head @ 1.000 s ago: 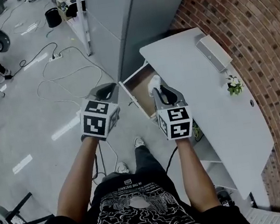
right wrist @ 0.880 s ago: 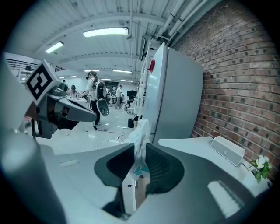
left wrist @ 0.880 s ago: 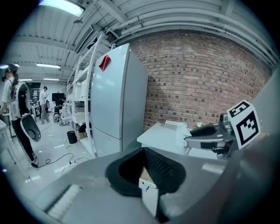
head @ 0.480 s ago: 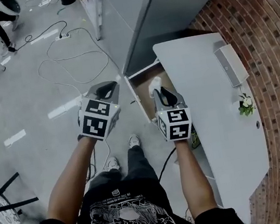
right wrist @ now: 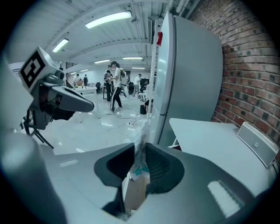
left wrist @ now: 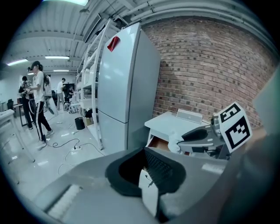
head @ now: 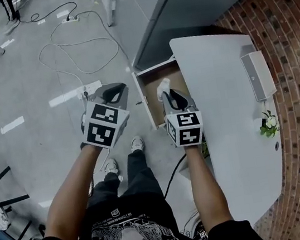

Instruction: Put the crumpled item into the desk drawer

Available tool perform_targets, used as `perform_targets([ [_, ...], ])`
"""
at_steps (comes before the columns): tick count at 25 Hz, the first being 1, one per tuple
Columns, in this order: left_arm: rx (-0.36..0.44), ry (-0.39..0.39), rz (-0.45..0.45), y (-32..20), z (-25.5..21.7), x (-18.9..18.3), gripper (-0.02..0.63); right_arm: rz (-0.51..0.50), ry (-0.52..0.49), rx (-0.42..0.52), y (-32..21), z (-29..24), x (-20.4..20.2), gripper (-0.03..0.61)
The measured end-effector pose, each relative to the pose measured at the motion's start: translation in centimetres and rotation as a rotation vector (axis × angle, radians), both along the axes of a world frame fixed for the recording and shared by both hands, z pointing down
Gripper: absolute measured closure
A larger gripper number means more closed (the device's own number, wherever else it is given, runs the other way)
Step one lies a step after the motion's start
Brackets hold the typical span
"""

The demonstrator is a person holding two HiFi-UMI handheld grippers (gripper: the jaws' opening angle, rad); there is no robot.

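The white crumpled item point(head: 161, 89) is pinched in my right gripper point(head: 166, 93), which is shut on it. It hangs over the open desk drawer point(head: 148, 99), whose brown inside shows beside the white desk point(head: 228, 115). In the right gripper view the crumpled item point(right wrist: 141, 142) stands up between the dark pads point(right wrist: 161, 168), with the drawer below. My left gripper point(head: 114, 94) hovers over the floor left of the drawer, its jaws apart and empty. The left gripper view shows its own jaws point(left wrist: 146, 173) empty, and the right gripper point(left wrist: 199, 139) with the item point(left wrist: 175, 141) at the drawer.
A tall grey fridge point(head: 177, 5) stands just beyond the drawer. Cables and a power strip point(head: 86, 90) lie on the floor to the left. A white box point(head: 258, 74) and a small plant point(head: 269, 124) sit on the desk by the brick wall point(head: 289, 38). People point(right wrist: 114, 85) stand far off.
The head view has swung, so the desk and drawer sit more central. The right gripper, still holding the item, is now further over the drawer. The left gripper keeps its place beside it.
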State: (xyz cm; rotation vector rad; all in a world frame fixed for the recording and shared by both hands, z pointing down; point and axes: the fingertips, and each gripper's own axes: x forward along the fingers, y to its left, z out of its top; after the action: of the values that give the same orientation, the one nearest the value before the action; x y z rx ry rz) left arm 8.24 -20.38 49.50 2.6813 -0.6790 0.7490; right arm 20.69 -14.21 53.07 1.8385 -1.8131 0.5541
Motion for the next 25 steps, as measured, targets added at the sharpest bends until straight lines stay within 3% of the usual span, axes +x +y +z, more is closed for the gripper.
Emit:
perform_targets([
  [25, -0.116, -0.046, -0.148, -2.2, 9.1, 3.5, 0.614, -0.065, -0.104, -0.156, -3.3, 13.8, 4.1, 0.495],
])
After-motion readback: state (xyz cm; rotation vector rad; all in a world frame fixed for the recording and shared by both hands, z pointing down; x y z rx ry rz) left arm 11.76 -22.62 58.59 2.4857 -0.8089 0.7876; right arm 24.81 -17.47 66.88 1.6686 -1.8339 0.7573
